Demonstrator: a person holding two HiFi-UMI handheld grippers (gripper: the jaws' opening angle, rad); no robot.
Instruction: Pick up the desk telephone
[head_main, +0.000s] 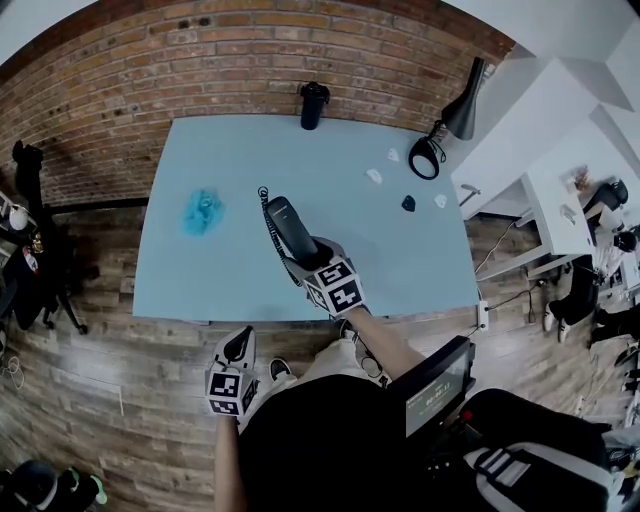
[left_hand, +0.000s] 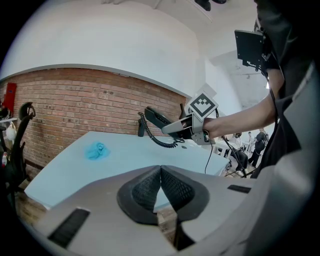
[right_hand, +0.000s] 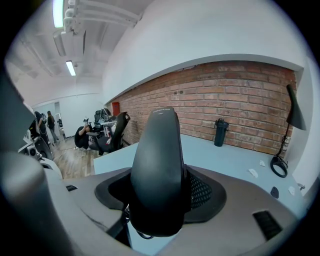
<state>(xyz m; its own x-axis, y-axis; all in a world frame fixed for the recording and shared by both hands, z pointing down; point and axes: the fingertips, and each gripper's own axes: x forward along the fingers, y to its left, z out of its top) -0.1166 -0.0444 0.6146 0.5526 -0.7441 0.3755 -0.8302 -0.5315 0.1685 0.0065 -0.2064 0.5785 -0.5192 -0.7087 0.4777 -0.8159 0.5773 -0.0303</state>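
Observation:
The black telephone handset (head_main: 288, 226) hangs above the pale blue table (head_main: 200, 285), and my right gripper (head_main: 312, 250) is shut on its lower end. In the right gripper view the handset (right_hand: 160, 160) stands up between the pads and fills the middle of my right gripper (right_hand: 159, 194). Its coiled cord (head_main: 268, 215) trails beside it. From the left gripper view the handset (left_hand: 157, 118) and cord are held off the tabletop. My left gripper (head_main: 238, 347) stays short of the table's front edge, its pads (left_hand: 145, 190) meeting with nothing between them.
A crumpled blue cloth (head_main: 203, 211) lies on the table's left part. A black bottle (head_main: 313, 105) stands at the far edge by the brick wall. A black desk lamp (head_main: 455, 115) and a few small bits (head_main: 408, 203) are at the right. Office chairs stand left.

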